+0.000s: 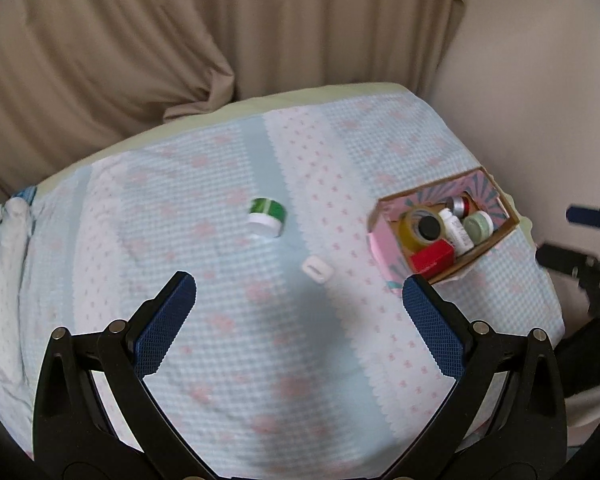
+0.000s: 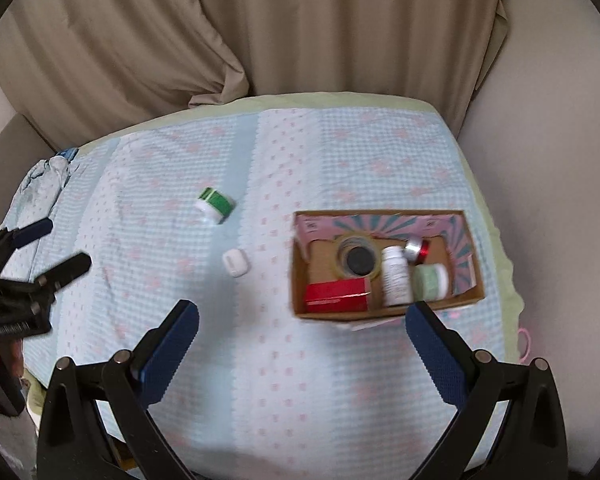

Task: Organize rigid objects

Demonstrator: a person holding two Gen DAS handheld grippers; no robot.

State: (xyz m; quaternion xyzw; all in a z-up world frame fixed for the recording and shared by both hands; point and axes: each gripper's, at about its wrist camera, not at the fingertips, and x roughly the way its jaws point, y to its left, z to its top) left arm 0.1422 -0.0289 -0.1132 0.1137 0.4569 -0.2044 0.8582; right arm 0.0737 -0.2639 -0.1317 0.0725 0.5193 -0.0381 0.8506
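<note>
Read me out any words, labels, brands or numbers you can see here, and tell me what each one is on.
No text reads clearly.
Left gripper: a white line of print on its body, too blurred to read.
White bottle in the box: label print too small.
Red carton: print too blurred.
Green jar on the cloth: no readable label.

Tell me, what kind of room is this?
Probably a bedroom at home: a padded surface under a blue checked quilt, beige curtains behind it, and a cardboard box of small toiletry jars.
</note>
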